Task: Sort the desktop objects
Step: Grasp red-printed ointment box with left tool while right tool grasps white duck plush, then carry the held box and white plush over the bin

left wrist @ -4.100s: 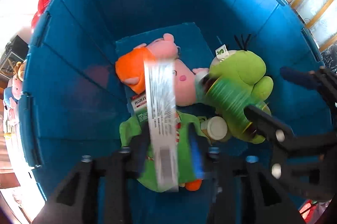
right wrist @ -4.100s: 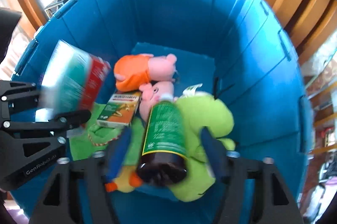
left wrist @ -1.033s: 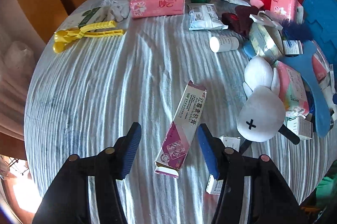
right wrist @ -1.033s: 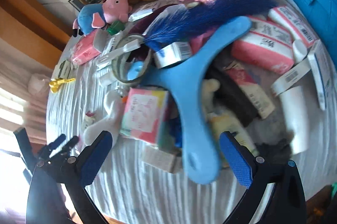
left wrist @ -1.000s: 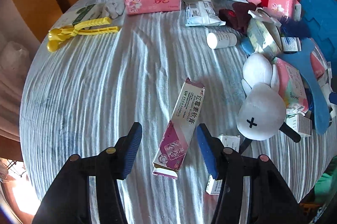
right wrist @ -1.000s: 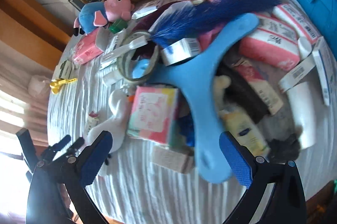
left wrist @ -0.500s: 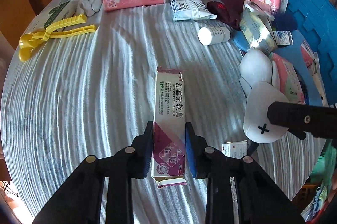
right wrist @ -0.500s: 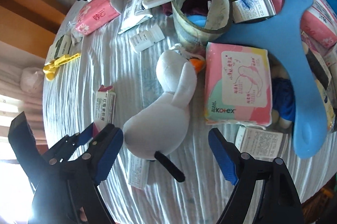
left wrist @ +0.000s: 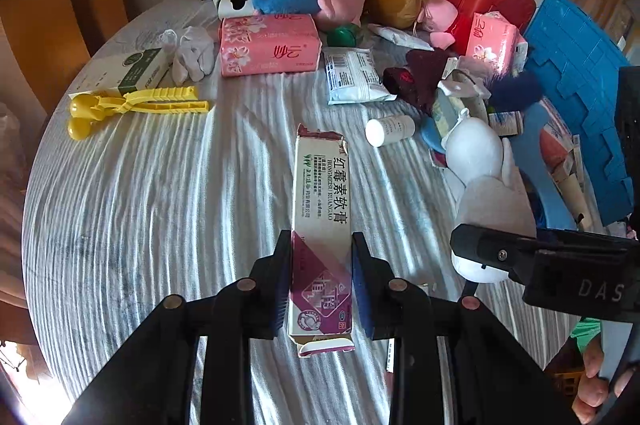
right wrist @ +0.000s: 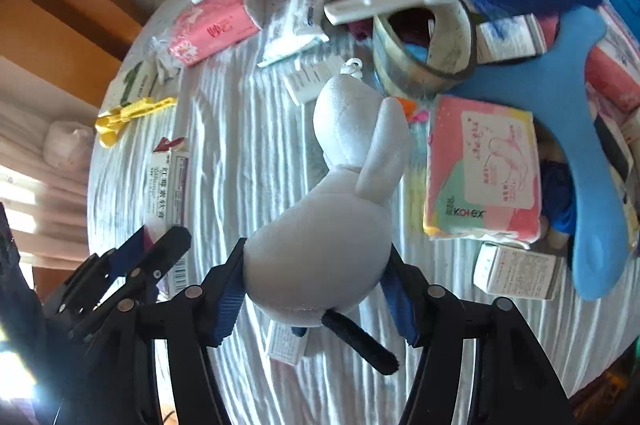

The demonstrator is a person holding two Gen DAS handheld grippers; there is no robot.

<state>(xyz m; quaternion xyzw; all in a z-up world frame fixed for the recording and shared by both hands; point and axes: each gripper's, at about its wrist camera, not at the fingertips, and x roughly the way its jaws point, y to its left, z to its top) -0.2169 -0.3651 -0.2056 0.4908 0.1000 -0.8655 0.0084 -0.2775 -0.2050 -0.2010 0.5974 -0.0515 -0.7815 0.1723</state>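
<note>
A long white and purple ointment box (left wrist: 322, 193) is clamped near its lower end in my left gripper (left wrist: 322, 281), which is shut on it and holds it just above the striped cloth. The same box (right wrist: 168, 185) shows at the left of the right wrist view. A white plush toy (right wrist: 332, 217) lies on the cloth with its round body between the blue pads of my right gripper (right wrist: 316, 265). Those jaws are closing, and both pads touch the toy's sides. In the left wrist view the right gripper's black finger (left wrist: 540, 257) lies across the plush (left wrist: 480, 161).
The round table (left wrist: 140, 205) carries a pink tissue pack (left wrist: 270, 45), yellow tongs (left wrist: 136, 103) and a white bottle (left wrist: 390, 131). A tape roll (right wrist: 424, 37), a pink Kotex pack (right wrist: 480, 169) and a blue boomerang shape (right wrist: 572, 129) crowd the right. A blue bin (left wrist: 580, 97) stands beyond.
My left gripper has shut on the ointment box and raised it off the cloth. My right gripper has moved left from the blue boomerang shape to the white plush, and its jaws have narrowed around it.
</note>
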